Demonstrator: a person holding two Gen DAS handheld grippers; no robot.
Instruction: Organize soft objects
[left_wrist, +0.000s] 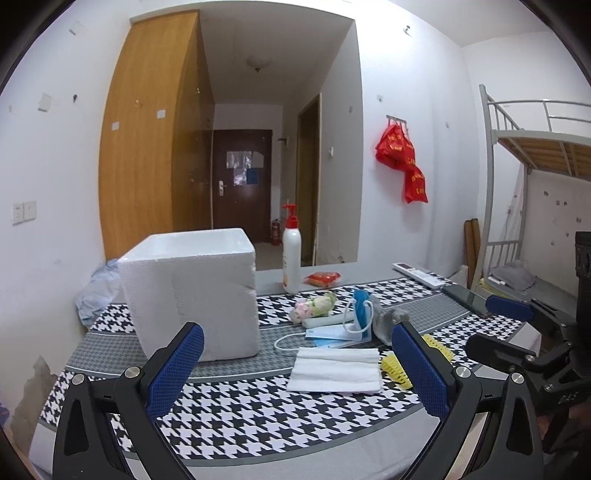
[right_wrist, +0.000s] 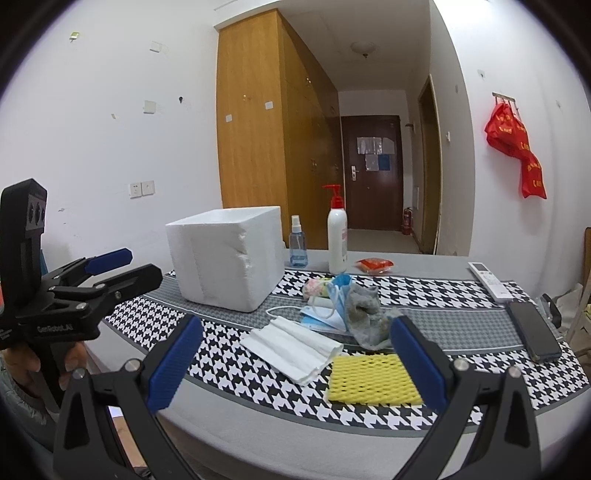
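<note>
A table covered by a black-and-white houndstooth cloth (right_wrist: 258, 373) with grey bands stands in a white-walled room, with a wooden wardrobe (right_wrist: 255, 110), a dark door (right_wrist: 373, 173) down the corridor, red bags (right_wrist: 517, 147) on a wall hook and a metal bunk bed (left_wrist: 524, 147) at the right. The left gripper (left_wrist: 295, 369) hovers with jaws wide apart and nothing between them; the right gripper (right_wrist: 295, 365) is likewise spread wide and empty. On the cloth a white foam box (right_wrist: 225, 254) stands at the left. Right of it lies the soft pile: a folded white cloth (right_wrist: 291, 349), blue face masks (right_wrist: 325, 314), a grey sock (right_wrist: 365, 310), a yellow foam net (right_wrist: 373, 380) nearest the edge, and a pink-and-green bundle (left_wrist: 314, 304) behind. A pump bottle (right_wrist: 338, 236), a blue spray bottle (right_wrist: 297, 243), a red packet (right_wrist: 375, 265), a remote control (right_wrist: 489, 282) and a phone (right_wrist: 535, 330) rest further back and right
</note>
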